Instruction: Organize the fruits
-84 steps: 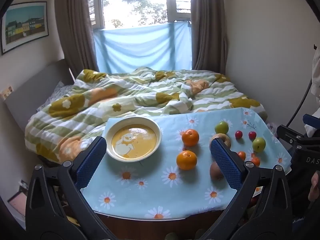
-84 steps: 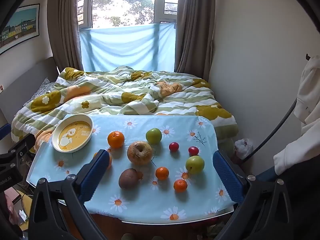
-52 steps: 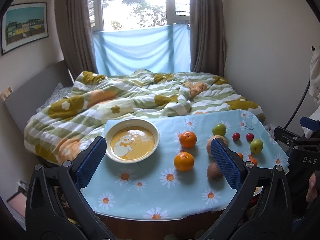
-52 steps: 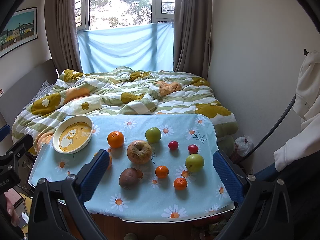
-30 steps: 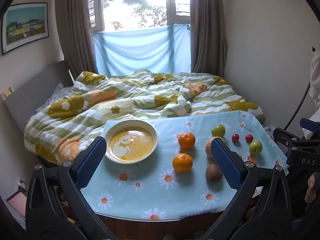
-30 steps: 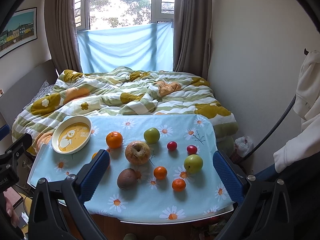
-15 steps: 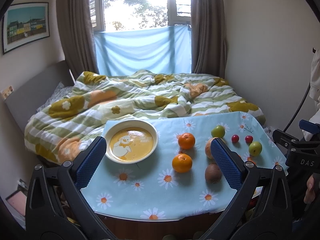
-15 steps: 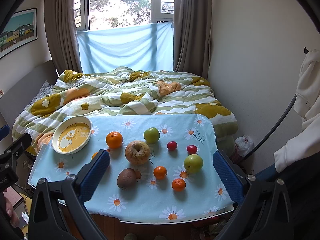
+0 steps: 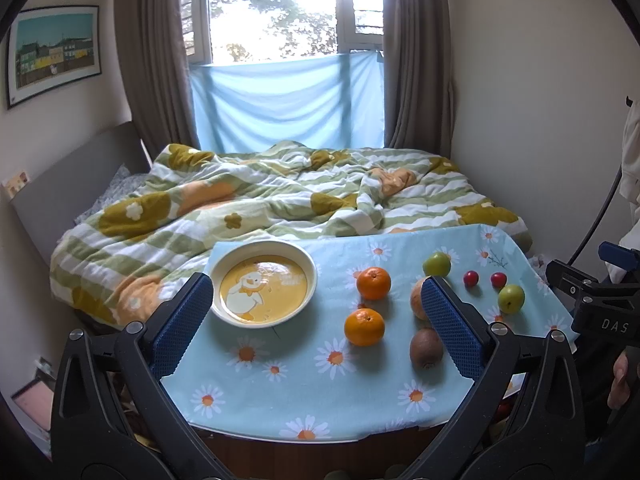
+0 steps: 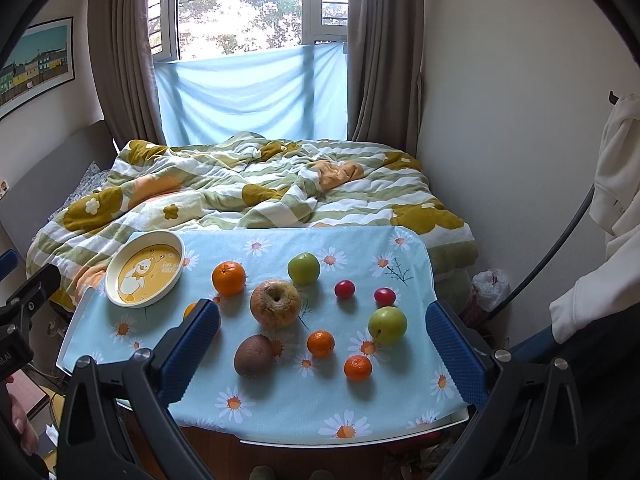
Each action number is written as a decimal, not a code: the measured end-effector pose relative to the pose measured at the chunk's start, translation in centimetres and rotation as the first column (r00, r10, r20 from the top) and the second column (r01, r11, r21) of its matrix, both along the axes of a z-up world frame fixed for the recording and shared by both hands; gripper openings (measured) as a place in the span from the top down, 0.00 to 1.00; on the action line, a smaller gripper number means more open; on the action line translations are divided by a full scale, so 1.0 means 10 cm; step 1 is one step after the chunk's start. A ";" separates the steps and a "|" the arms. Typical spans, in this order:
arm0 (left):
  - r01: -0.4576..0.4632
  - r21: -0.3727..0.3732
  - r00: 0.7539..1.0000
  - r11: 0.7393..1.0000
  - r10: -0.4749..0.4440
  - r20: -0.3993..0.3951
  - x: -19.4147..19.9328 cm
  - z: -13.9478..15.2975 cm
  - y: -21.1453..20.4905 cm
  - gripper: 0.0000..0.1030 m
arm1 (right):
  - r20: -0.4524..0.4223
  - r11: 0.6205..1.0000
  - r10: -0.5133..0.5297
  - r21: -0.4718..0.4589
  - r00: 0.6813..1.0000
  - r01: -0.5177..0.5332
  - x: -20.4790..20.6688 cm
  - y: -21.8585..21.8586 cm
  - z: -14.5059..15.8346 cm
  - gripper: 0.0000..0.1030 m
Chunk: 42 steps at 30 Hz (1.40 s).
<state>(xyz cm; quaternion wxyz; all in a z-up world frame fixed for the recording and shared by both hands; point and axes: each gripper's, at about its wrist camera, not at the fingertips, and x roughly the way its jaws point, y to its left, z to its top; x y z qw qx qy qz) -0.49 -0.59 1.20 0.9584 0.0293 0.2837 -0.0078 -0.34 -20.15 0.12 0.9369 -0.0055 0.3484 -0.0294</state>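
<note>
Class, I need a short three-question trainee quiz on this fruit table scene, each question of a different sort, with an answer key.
1. True or false: the yellow duck plate already holds fruit.
2. How many green apples lie on the daisy cloth?
3. Which fruit lies nearest the kiwi: A) wrinkled brown apple, B) red plum?

Key: 1 false. 2 two. 3 A. The left gripper and right gripper are both open, holding nothing.
</note>
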 end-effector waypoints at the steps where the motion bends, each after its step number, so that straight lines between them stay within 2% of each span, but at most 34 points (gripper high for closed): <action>1: -0.001 0.000 1.000 1.000 0.001 0.000 0.00 0.00 0.00 0.00 | 0.000 1.000 0.001 0.000 1.000 -0.001 0.00 0.00 0.00 0.00; 11: -0.033 -0.010 0.999 0.999 0.032 -0.017 -0.02 0.01 -0.02 0.00 | -0.015 1.000 0.011 -0.002 1.000 -0.011 -0.01 -0.01 -0.01 0.00; 15: -0.045 -0.023 0.998 0.999 0.044 -0.054 -0.02 -0.04 -0.06 0.00 | -0.039 0.999 0.035 -0.010 0.999 -0.035 -0.02 -0.06 -0.04 0.00; 23: -0.064 0.012 0.990 0.998 0.065 -0.128 0.04 -0.24 -0.22 0.00 | -0.087 0.995 0.101 -0.012 0.991 -0.103 0.05 -0.22 -0.20 0.00; 31: 0.027 0.040 0.978 0.999 -0.018 -0.207 0.22 -0.58 -0.33 0.00 | -0.194 0.989 0.148 0.038 0.970 -0.143 0.21 -0.34 -0.57 0.00; 34: 0.062 0.075 0.971 0.995 -0.043 -0.236 0.35 -0.74 -0.32 0.00 | -0.221 0.987 0.157 0.056 0.963 -0.148 0.22 -0.30 -0.71 0.00; 42: 0.218 0.074 0.924 0.973 -0.182 -0.336 0.79 -1.21 -0.19 0.00 | -0.291 0.992 0.112 0.092 0.950 -0.089 0.29 -0.08 -1.05 0.00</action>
